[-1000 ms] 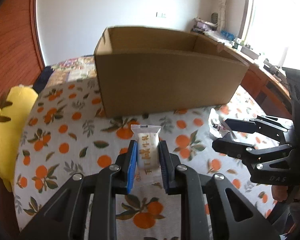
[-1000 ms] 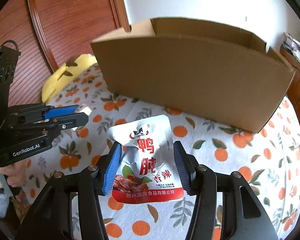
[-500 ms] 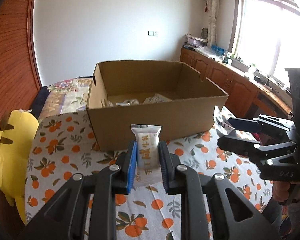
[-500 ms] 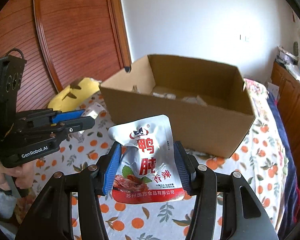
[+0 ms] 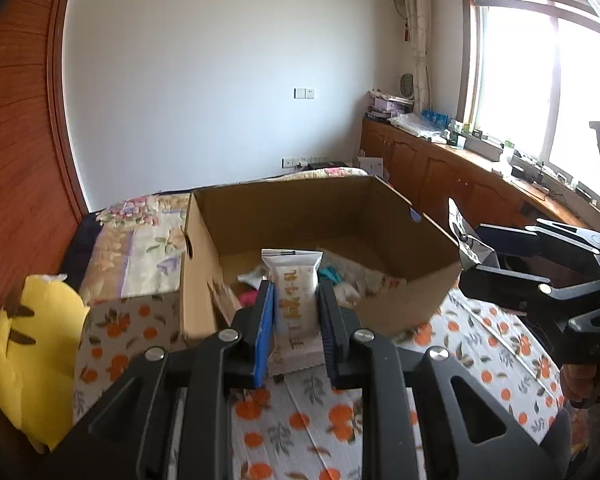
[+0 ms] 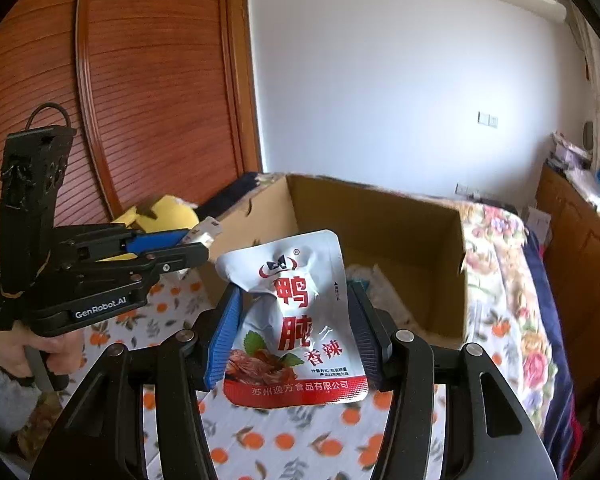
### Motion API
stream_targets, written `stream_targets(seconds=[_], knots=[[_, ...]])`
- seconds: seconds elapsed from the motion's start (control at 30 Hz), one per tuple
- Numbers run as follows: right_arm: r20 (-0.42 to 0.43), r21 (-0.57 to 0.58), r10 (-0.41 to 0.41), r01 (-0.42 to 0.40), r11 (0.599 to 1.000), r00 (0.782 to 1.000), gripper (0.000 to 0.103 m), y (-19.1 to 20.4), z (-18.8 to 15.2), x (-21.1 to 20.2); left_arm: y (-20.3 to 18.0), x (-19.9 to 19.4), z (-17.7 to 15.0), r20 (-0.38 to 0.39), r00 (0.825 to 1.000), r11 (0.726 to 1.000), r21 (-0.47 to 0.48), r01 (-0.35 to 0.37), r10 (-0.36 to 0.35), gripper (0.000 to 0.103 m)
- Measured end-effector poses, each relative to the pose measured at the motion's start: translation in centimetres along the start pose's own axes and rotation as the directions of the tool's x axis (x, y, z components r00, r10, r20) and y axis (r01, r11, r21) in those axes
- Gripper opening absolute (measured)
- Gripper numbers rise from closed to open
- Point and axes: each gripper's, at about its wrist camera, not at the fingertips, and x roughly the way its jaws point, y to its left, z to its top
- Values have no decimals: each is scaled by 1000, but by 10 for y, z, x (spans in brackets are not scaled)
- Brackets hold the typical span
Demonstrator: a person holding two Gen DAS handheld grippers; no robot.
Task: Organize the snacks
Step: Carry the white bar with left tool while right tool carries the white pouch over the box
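Left view: pink, teal snacks (image 5: 249,298) in box (image 5: 400,216); right view: hidden, perhaps.

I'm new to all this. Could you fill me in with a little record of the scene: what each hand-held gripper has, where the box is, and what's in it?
left hand-held gripper: shut on a small white snack packet, held upright
right hand-held gripper: shut on a silver and red snack pouch
cardboard box: open-topped, just beyond both grippers
box contents: several snack wrappers on its floor; kinds too blurred to tell
surface: orange-print cloth
beside the box: yellow plush toy on the left
task state: both snacks not yet in the box
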Motion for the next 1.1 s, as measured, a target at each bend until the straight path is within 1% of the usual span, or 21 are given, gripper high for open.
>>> stream_targets(seconds=[0.17,0.27,0.4,0.57,0.77,0.83,1.0,1.07,1.1], knots=[[9,-15,-4,4,1000,1000,54,-12,11,16,5,21,19,13,1000,1000,7,-9,9,20],[3,-13,0,0,1000,1000,54,-22,15,30,4,36,24,1,1000,999,31,-20,20,20],[-5,9,12,-12,1000,1000,54,-35,14,53,5,53,28,-21,999,999,31,-26,26,20],[-26,37,22,-21,999,999,54,-52,8,76,1,70,28,-40,998,998,49,-37,39,20],[-76,74,22,-16,997,997,54,-67,0,104,1,97,23,-96,994,999,26,-47,50,20],[-90,86,24,-16,996,996,54,-70,-2,110,3,101,21,-111,993,999,10,-42,43,20],[-117,115,29,-15,993,993,54,-76,-6,118,-3,105,16,-130,990,999,11,-45,46,20],[-127,119,32,-17,993,991,54,-74,-7,119,-2,106,15,-137,990,999,6,-42,42,22],[-129,116,30,-15,993,991,55,-73,-7,120,-4,106,15,-138,989,999,9,-43,43,25]])
